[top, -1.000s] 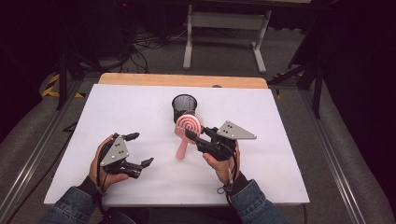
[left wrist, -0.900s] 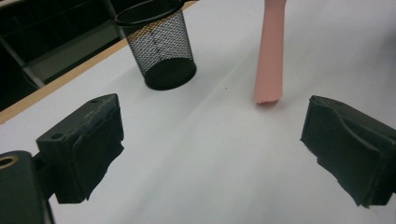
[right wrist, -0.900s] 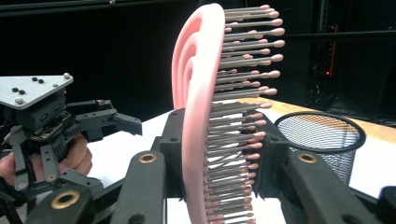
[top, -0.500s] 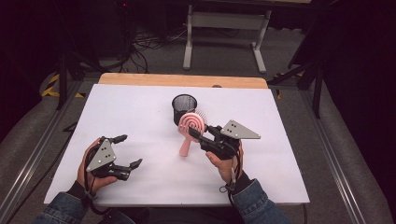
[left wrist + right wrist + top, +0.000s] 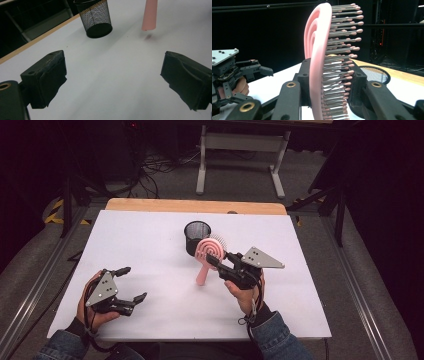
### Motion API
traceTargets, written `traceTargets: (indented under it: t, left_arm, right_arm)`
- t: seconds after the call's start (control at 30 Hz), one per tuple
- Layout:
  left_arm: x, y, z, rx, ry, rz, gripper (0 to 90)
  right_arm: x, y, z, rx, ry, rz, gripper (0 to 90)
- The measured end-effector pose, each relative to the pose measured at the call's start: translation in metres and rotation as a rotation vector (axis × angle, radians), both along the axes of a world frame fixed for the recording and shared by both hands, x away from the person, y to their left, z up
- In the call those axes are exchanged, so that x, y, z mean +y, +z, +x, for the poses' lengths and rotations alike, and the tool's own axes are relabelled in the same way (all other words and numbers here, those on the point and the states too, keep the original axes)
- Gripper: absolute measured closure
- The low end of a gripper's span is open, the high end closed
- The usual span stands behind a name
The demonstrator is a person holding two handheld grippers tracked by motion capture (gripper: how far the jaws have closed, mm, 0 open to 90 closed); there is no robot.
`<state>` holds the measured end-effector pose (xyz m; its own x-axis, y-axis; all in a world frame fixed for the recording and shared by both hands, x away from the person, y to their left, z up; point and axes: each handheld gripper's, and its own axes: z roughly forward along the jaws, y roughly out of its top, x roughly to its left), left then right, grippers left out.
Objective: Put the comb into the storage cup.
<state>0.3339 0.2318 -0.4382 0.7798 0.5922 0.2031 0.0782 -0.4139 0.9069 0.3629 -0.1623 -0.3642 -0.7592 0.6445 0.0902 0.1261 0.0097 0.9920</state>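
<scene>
Right tongs (image 5: 216, 261) are clamping the pink hairbrush (image 5: 206, 257) at its head, lifting it clear of the bench (image 5: 150, 235). Brush's long axis is running near upright, handle hanging down, bristles facing away from the person. Mesh cup (image 5: 197, 236) is sitting just behind the brush head, so the right hand is much nearer it. Left tongs (image 5: 131, 284) are idling wide open with nothing between them, well apart near the front left edge.

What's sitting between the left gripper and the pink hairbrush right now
Nothing: in the high view only bare white table separates the open left gripper from the pink hairbrush; the mesh cup stands farther back.
</scene>
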Motion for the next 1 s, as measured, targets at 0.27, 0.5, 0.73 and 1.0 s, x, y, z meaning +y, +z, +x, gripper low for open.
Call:
traceTargets:
  t: [0.27,0.5,0.73,1.0]
  left_arm:
    - [-0.001,-0.002,0.001,0.005,-0.003,0.0,6.0]
    - [-0.001,-0.003,0.002,0.006,-0.001,0.003,5.9]
    - [-0.001,-0.003,0.003,0.009,-0.005,0.005,5.4]
    - [0.0,-0.004,0.004,0.01,-0.001,0.002,5.3]
  right_arm:
    - [-0.011,0.005,0.0,-0.014,-0.025,0.007,63.5]
    - [-0.022,0.009,0.001,-0.027,-0.055,0.008,63.5]
    - [-0.034,0.012,0.004,-0.037,-0.087,0.019,63.5]
    - [-0.041,0.015,0.007,-0.07,-0.132,-0.004,63.6]
